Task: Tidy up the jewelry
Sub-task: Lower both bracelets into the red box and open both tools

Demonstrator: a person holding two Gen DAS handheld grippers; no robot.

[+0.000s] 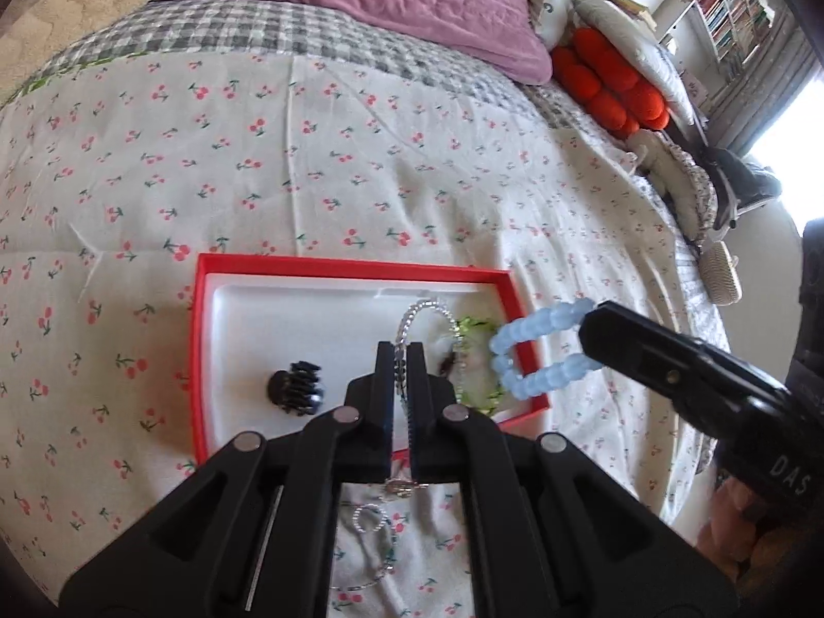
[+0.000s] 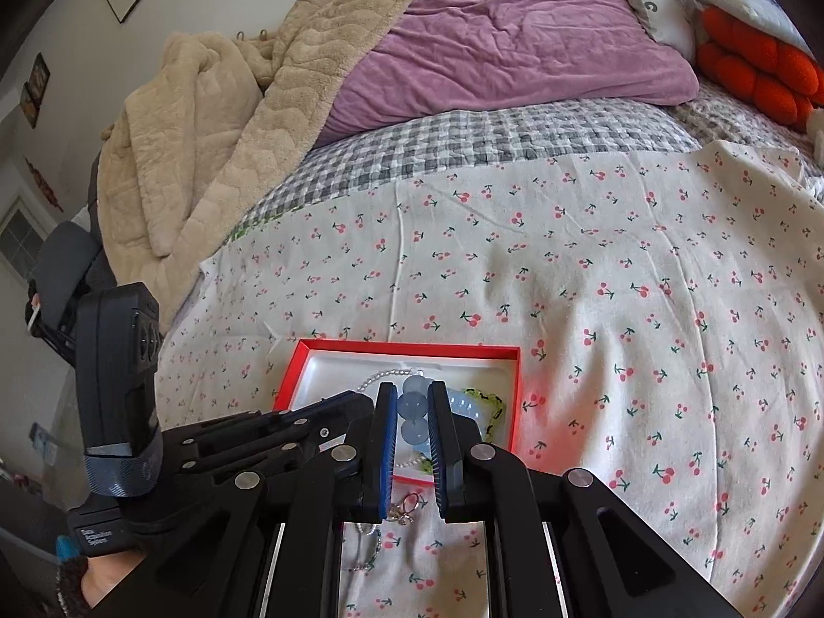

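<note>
A red box (image 1: 355, 268) with a white lining lies on a bed (image 1: 360, 154) under a cherry-print sheet, and everything below is placed from that box.

The left gripper (image 1: 401, 355) hangs over the box's near edge, its jaws nearly closed on a clear bead strand (image 1: 412, 316). The strand loops up out of the fingers above the lining, and its tail drops out below them toward the sheet. The right gripper (image 2: 412, 401) is over the right part of the box. Its jaws are pinched on a blue bead bracelet (image 1: 520, 350), which in the left view stands as a loop over the box's right rim.

Inside the box, a black claw clip (image 1: 296, 394) lies on the lining to the left of the left gripper. A green bead bracelet (image 1: 479, 360) lies in the right end of the box, under the blue one; a small dark piece beside it is too small to tell.

On the sheet just in front of the box lie a ring-like charm (image 2: 404, 507) and a thin chain (image 1: 373, 541).

Well beyond the box are a purple pillow (image 2: 515, 36), a beige blanket (image 2: 216, 118) and an orange cushion (image 1: 607, 82).
</note>
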